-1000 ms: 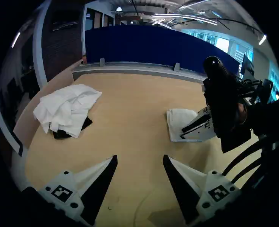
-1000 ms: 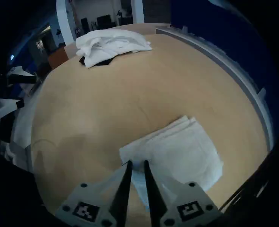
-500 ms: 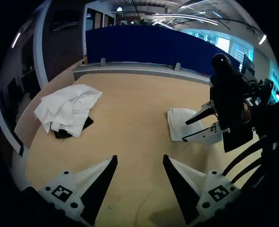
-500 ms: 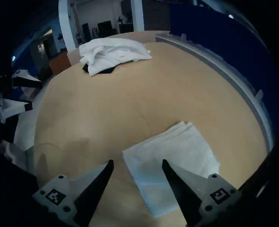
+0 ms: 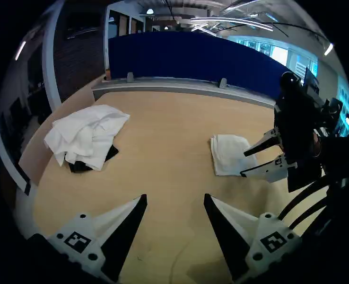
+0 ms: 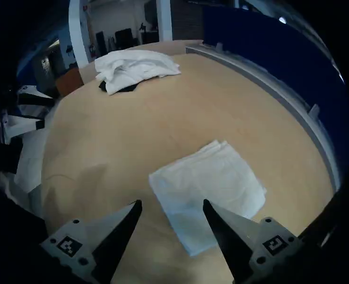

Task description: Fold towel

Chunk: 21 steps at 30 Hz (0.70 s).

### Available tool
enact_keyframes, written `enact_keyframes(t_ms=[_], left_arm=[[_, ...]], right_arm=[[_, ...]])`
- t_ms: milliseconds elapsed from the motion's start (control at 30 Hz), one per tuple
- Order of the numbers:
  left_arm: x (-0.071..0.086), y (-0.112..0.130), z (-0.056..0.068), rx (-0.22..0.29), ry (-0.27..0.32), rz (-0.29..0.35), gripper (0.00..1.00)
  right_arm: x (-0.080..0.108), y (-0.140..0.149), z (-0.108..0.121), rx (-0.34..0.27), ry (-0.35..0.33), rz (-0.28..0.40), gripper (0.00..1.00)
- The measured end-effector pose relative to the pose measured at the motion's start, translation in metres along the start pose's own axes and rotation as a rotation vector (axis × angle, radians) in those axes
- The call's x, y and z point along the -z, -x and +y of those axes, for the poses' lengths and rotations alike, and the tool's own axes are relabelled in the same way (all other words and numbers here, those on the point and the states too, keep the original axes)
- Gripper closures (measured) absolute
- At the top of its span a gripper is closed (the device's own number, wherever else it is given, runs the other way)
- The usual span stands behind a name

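Observation:
A white towel (image 6: 207,182) lies folded into a flat rectangle on the light wooden table (image 6: 141,123); in the left gripper view the folded towel (image 5: 230,154) sits right of centre. My right gripper (image 6: 172,207) hovers open just in front of the towel's near edge, nothing between its fingers. It also appears as the right gripper (image 5: 252,163) open beside the towel, held by a dark-sleeved arm. My left gripper (image 5: 174,201) is open above bare table, well short of the towel. The left gripper (image 6: 32,112) shows at the far left edge.
A crumpled heap of white towels (image 5: 84,135) lies over a dark item at the table's left side, also seen as the heap (image 6: 134,68) at the far end. A blue partition (image 5: 193,59) with a grey rail runs along the table's back edge.
My right gripper, shut on the towel's near edge a second ago, has opened and pulled back, leaving the towel flat. The left gripper has stayed put.

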<state>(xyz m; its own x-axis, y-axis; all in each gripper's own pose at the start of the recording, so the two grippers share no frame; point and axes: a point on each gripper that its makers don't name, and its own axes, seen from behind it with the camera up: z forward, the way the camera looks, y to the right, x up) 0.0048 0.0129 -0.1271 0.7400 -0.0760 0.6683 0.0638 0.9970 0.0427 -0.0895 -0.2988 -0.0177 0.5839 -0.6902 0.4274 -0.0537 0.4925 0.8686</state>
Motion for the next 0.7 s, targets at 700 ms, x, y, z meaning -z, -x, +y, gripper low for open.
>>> enact_keyframes(t_ms=[700], left_arm=[[-0.002, -0.001, 0.003, -0.001, 0.010, 0.002, 0.11]], right_arm=[[0.025, 0.066, 0.017, -0.104, 0.083, -0.060, 0.01]])
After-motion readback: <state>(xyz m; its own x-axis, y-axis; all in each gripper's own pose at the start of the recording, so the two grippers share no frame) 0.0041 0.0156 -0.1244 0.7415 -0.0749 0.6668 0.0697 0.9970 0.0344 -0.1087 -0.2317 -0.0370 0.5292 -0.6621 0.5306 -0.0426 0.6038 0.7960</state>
